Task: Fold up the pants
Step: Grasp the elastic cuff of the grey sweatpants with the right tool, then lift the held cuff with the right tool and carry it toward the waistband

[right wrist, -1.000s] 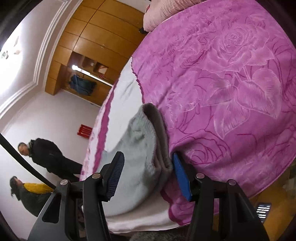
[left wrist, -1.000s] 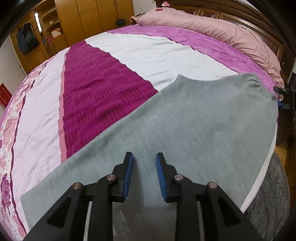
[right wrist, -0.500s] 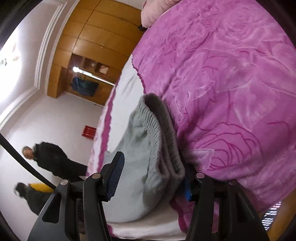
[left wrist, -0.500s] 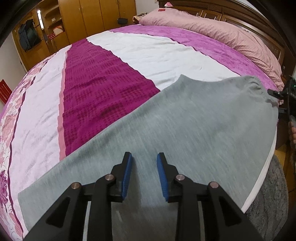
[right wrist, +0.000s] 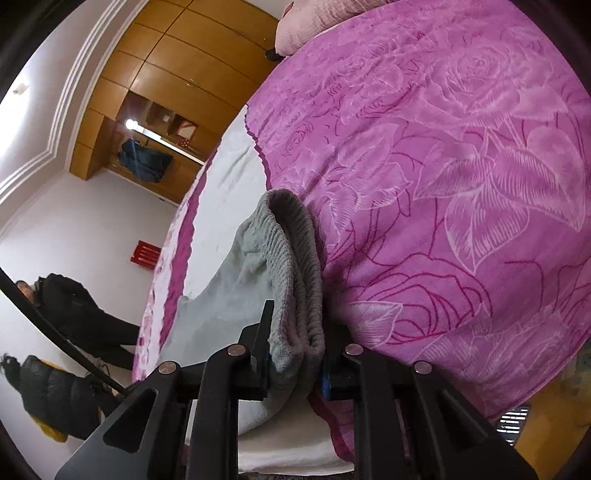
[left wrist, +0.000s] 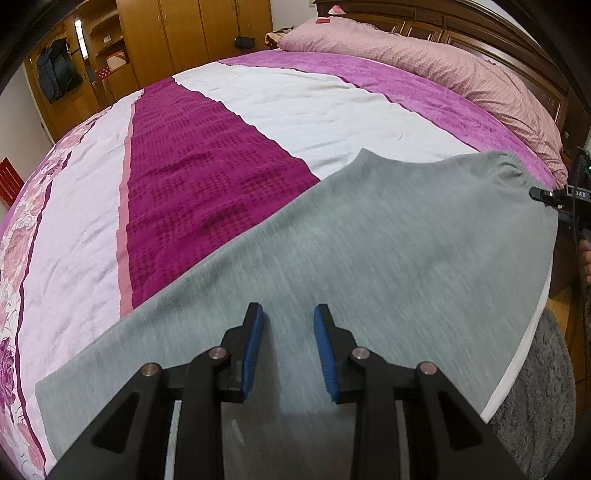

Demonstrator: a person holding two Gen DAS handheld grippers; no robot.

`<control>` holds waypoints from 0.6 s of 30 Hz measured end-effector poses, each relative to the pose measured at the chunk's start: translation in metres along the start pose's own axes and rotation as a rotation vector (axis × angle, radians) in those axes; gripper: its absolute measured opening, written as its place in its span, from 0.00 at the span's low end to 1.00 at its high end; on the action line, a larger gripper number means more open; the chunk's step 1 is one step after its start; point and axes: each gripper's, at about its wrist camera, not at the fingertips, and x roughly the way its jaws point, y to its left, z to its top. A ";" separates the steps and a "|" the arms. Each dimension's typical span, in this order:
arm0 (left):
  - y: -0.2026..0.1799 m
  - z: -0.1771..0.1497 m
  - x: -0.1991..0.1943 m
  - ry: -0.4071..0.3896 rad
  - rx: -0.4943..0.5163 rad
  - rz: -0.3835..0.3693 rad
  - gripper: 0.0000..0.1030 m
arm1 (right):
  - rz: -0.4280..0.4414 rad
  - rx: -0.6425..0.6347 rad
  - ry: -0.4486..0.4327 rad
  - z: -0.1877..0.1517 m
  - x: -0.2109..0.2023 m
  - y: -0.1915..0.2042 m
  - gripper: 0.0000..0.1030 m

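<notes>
Grey pants (left wrist: 388,251) lie flat and slantwise along the near edge of the bed (left wrist: 221,177). One leg runs to the lower left and the waist sits at the far right. My left gripper (left wrist: 288,332) stands open over the middle of the pants, with only flat cloth showing in the gap between its blue pads. In the right wrist view my right gripper (right wrist: 295,332) is closing its jaws, and the pads press on the bunched ribbed waistband (right wrist: 295,258). The right gripper (left wrist: 554,195) also shows at the waist end in the left wrist view.
The bed carries purple, white and rose-patterned covers (right wrist: 443,166) and a long pink pillow (left wrist: 424,62) by the wooden headboard. Wooden wardrobes (left wrist: 184,29) line the far wall. A grey rug (left wrist: 535,406) lies beside the bed. Two people (right wrist: 74,314) stand past the bed's far side.
My right gripper's jaws have closed from wide apart onto the waistband, which is now bunched and lifted slightly. The left gripper has stayed in place and kept its gap.
</notes>
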 end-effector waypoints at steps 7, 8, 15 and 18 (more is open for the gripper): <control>-0.001 0.005 -0.007 0.010 -0.072 -0.082 0.18 | -0.181 -0.169 0.005 0.000 0.008 0.043 0.17; -0.003 0.008 -0.009 0.010 -0.082 -0.108 0.17 | -0.214 -0.212 -0.006 0.000 0.008 0.053 0.17; -0.042 0.038 -0.010 0.000 -0.105 -0.273 0.09 | -0.360 -0.449 -0.071 -0.004 0.002 0.113 0.17; -0.072 0.035 0.021 0.058 -0.076 -0.245 0.08 | -0.396 -0.535 -0.090 -0.010 -0.001 0.136 0.17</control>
